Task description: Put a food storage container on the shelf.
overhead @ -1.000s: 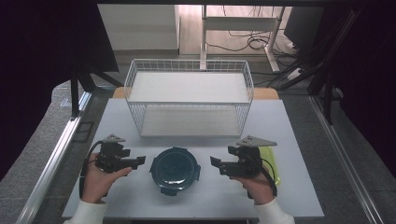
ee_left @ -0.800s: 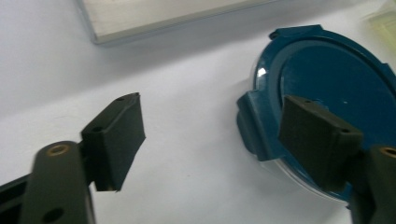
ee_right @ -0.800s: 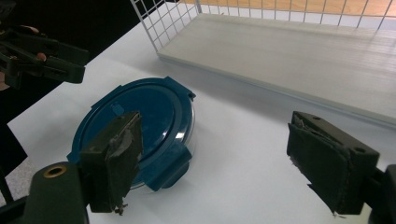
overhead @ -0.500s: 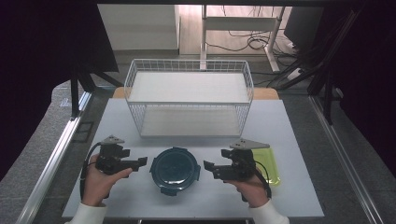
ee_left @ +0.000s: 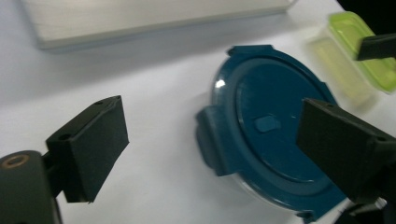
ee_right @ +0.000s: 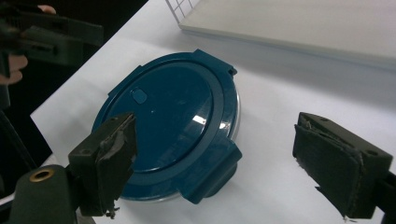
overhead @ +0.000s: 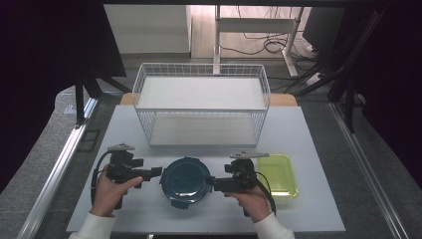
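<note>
A round container with a dark blue clip-on lid (overhead: 185, 179) (ee_left: 275, 135) (ee_right: 173, 116) lies on the white table near its front edge. My left gripper (overhead: 153, 172) (ee_left: 215, 154) is open at the container's left side, one jaw over the lid and one over bare table. My right gripper (overhead: 211, 182) (ee_right: 224, 163) is open at the container's right side, its jaws on either side of a lid clip (ee_right: 211, 170). Neither gripper holds anything.
A white wire basket (overhead: 201, 102) with two shelves stands behind the container. A yellow-green rectangular container (overhead: 278, 174) (ee_left: 359, 60) sits on the table to the right, behind my right hand. Table edges lie close at the front and left.
My right gripper has moved left toward the blue-lidded container and now reaches its right edge. My left gripper has shifted only slightly. The container has stayed put.
</note>
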